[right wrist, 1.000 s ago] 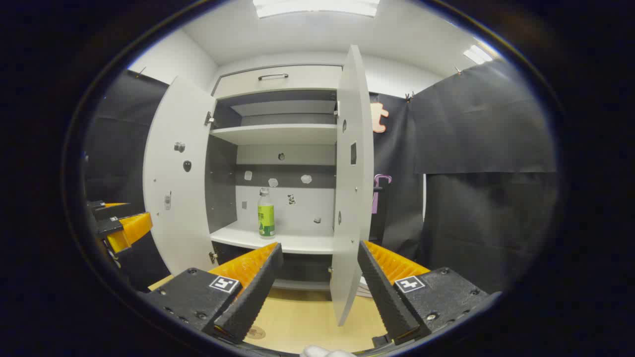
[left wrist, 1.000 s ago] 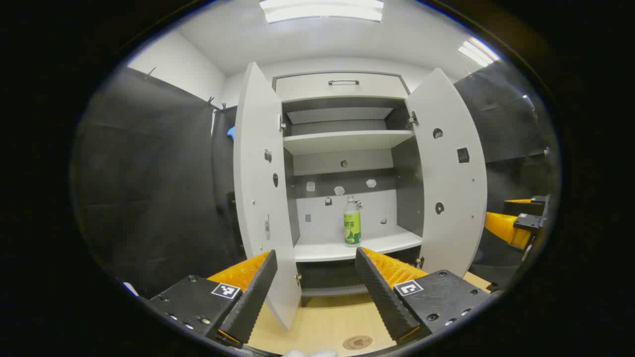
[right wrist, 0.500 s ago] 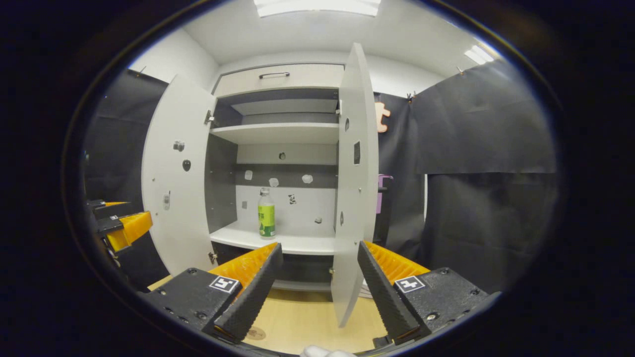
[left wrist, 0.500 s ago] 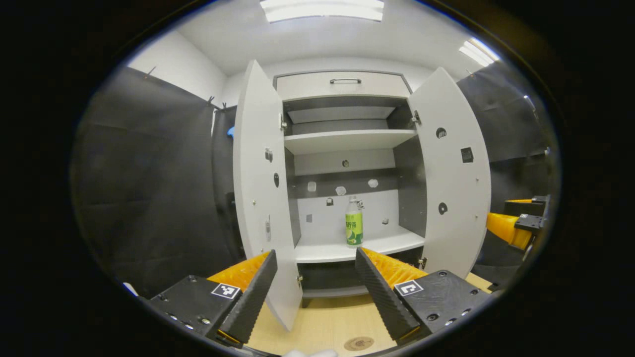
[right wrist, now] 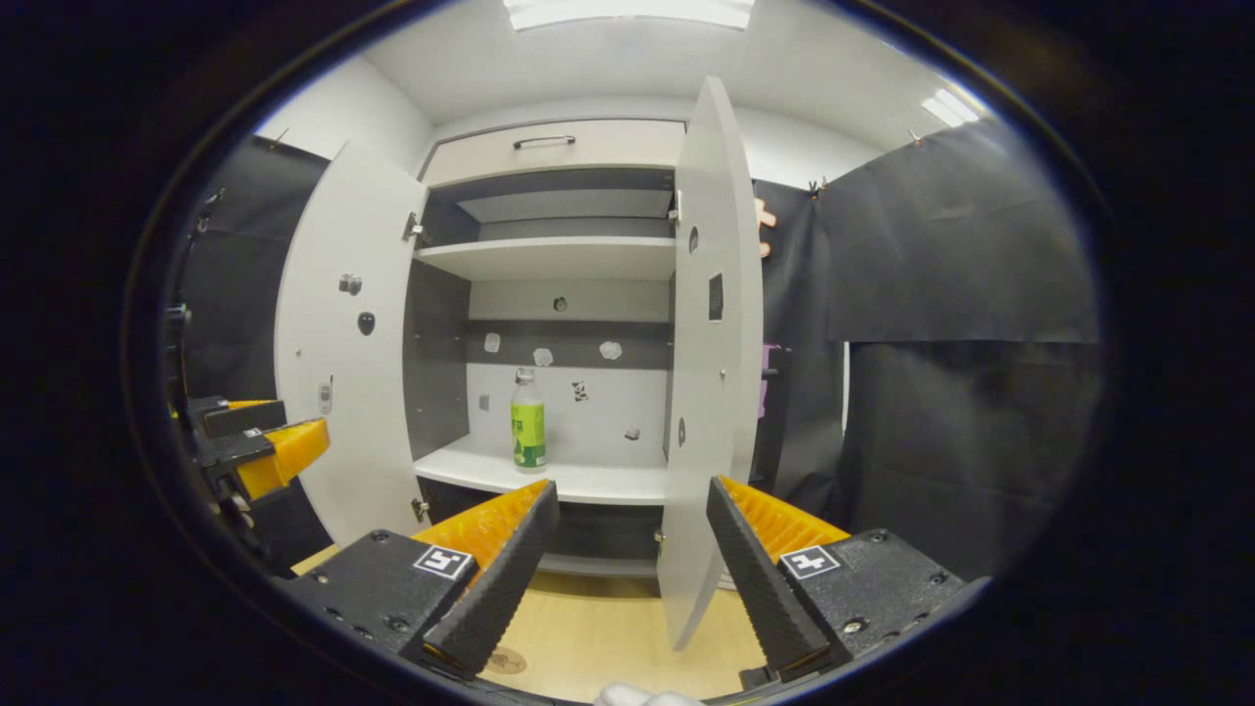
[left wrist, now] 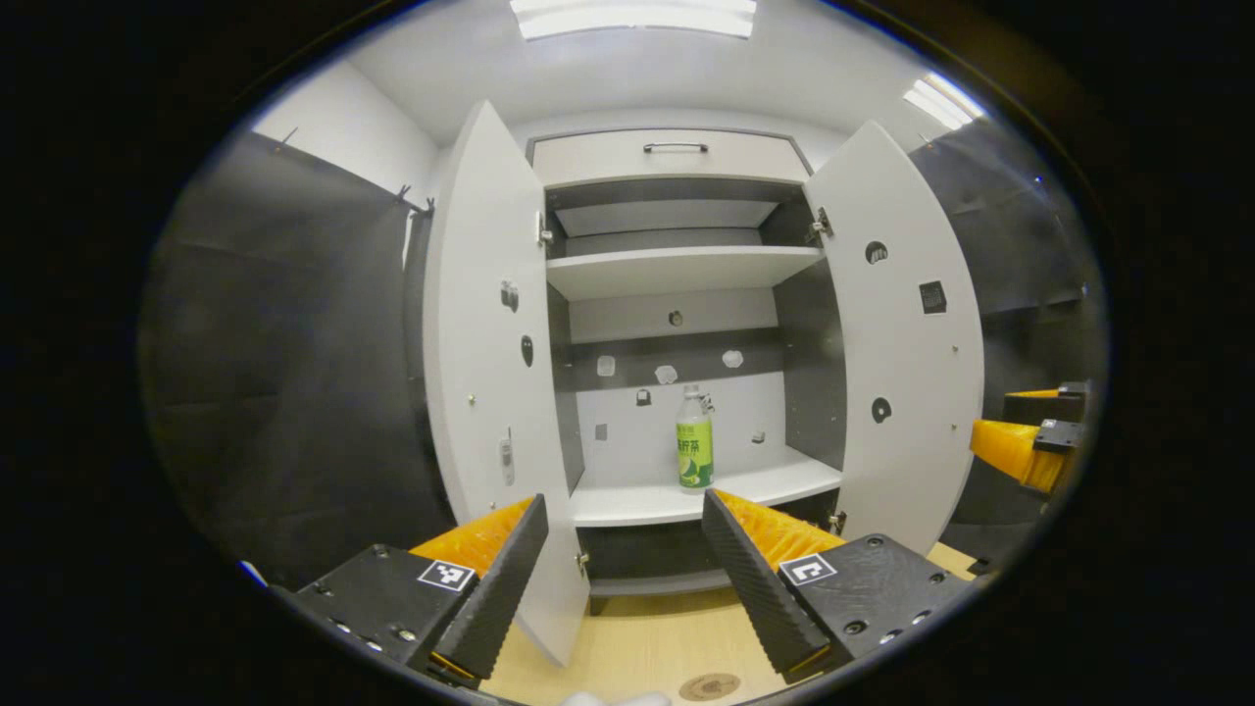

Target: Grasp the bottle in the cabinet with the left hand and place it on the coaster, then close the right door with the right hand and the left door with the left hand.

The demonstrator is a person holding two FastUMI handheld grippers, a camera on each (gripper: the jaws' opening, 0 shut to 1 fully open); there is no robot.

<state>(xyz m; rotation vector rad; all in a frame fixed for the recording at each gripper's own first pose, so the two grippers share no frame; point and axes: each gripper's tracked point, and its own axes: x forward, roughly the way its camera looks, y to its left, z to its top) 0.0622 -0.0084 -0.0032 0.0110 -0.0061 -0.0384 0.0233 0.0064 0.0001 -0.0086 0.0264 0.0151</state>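
The cabinet [left wrist: 677, 157] stands with both doors swung wide; its one content, the bottle [left wrist: 694, 450], is upright on the lower shelf [left wrist: 627, 505]. Left gripper [left wrist: 620, 569] and right gripper [right wrist: 627, 564] have fingers spread, gripping nothing. The coaster [left wrist: 710, 685] lies on the desk [left wrist: 637, 642].

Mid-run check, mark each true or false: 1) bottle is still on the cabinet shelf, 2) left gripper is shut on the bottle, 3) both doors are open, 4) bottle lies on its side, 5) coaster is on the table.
1) True: the bottle stands on the lower shelf.
2) False: the left gripper is open, short of the cabinet.
3) True: left door and right door stand open.
4) False: it is upright.
5) True: the coaster lies on the table.
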